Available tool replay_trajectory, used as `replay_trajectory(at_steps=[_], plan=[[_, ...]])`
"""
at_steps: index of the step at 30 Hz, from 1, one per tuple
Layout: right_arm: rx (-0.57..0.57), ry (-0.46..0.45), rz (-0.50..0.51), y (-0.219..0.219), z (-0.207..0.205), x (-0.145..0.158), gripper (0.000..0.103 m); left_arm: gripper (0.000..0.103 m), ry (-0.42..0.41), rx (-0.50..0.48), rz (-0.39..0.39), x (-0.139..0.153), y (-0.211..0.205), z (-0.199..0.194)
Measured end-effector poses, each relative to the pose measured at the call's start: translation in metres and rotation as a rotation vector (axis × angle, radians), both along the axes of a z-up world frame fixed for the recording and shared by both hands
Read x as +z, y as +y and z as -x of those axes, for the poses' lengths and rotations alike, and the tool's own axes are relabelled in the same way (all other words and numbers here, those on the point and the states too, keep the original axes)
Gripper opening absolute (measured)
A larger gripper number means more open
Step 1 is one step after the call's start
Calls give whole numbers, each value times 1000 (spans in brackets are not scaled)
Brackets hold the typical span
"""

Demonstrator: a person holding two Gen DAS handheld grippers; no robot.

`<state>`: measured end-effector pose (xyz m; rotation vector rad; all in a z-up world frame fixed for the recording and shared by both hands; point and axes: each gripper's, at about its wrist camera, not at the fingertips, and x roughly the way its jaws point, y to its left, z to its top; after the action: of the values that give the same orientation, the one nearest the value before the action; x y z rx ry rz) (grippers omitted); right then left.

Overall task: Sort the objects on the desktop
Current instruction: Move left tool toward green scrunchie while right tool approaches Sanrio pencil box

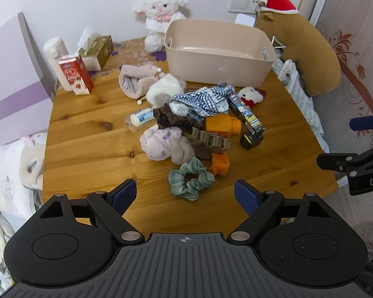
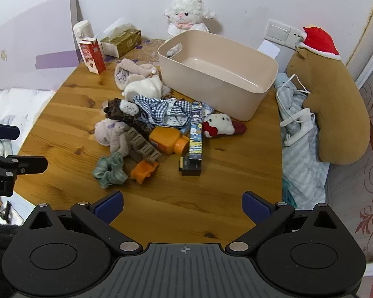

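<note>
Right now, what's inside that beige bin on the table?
The beige bin looks empty: its bare floor shows in both views. Only the strip just behind its near wall is hidden. The pile of clutter lies on the table in front.

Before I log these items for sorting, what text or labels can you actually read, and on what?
"DA" on the right claw body, cut off by the frame edge.
Red milk carton: printed characters, too blurred to read.
Blue cartoon box: pictures and print, unreadable.
White tube: blue label, too small.
Black box: yellow mark, unreadable.
</note>
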<state>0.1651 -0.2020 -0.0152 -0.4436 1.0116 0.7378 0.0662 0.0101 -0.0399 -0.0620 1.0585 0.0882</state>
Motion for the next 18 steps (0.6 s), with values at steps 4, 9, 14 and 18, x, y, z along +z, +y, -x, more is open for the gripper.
replay_trajectory(at_steps=[4, 9, 14, 18], plan=[[20, 10, 10, 3, -14, -7, 103, 87, 25, 27, 5, -8, 2, -11], [31, 28, 12, 6, -34, -15, 103, 87, 51, 64, 3, -17, 5, -29], [36, 36, 8, 8, -54, -25, 103, 87, 72, 95, 12, -24, 8, -41], [59, 56, 23, 12, -65, -34, 103, 87, 95, 110, 16, -32, 8, -48]])
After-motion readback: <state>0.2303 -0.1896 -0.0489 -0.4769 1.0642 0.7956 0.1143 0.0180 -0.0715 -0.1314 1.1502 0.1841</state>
